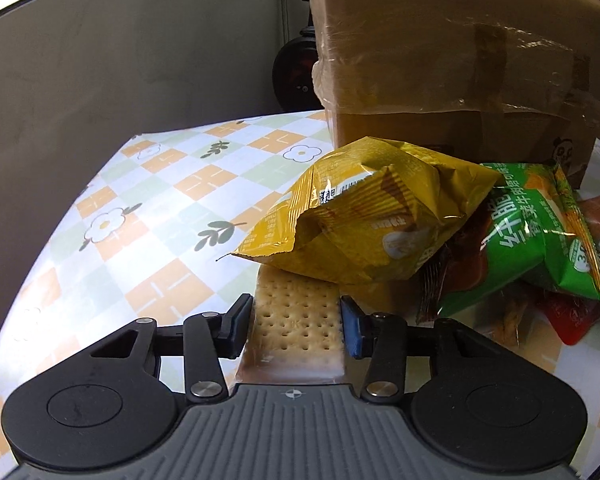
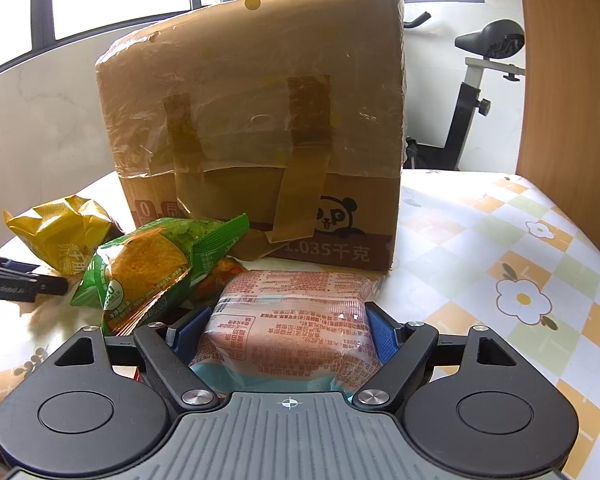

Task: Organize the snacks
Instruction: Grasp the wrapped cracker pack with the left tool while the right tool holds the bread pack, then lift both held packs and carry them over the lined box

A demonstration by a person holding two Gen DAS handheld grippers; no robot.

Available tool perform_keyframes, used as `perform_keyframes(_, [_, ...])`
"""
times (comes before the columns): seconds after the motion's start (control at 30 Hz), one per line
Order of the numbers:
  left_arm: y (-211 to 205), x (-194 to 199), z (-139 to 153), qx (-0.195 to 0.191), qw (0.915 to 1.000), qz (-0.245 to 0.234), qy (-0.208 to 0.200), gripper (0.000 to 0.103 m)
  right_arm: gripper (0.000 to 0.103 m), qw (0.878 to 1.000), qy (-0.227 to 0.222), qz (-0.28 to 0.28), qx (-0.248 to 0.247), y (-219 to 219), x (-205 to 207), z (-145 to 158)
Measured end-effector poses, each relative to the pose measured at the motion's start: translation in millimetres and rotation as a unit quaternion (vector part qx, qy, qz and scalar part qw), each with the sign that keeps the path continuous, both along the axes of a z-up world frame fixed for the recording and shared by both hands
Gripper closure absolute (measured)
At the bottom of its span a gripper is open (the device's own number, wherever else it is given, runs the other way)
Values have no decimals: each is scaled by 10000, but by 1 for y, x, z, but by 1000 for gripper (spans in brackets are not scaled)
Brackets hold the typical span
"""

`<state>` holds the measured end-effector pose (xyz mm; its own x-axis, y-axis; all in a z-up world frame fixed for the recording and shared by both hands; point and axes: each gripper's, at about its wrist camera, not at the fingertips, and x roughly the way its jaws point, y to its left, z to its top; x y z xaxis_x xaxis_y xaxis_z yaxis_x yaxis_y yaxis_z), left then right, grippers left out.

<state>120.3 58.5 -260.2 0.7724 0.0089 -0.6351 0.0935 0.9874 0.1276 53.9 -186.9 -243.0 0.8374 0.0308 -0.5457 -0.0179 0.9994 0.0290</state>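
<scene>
The left gripper pinches a clear-wrapped cracker pack between its blue pads, the pack's far end tucked under a yellow snack bag at its twelve o'clock. The right gripper clamps a pink snack packet lying on the checked tablecloth, with a taped cardboard box at twelve o'clock and a green chip bag at ten o'clock.
</scene>
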Motion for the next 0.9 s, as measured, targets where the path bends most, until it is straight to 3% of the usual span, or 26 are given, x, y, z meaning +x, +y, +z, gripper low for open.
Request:
perform_keyframes(0.1, [2, -12, 4, -54, 10000, 30, -56, 54, 25, 10000, 17, -18, -5, 0, -1, 1])
perform_keyframes(0.43, [33, -39, 9, -759, 9944, 716, -156, 54, 27, 9996, 56, -217, 195, -8, -4, 5])
perform_keyframes(0.67, [35, -47, 11, -745, 9933, 835, -272, 54, 27, 9988, 67, -389, 292, -14, -5, 7])
perform_keyframes(0.9, [35, -54, 34, -897, 9909, 785, -618, 54, 28, 9980, -48, -500, 376, -19, -11, 18])
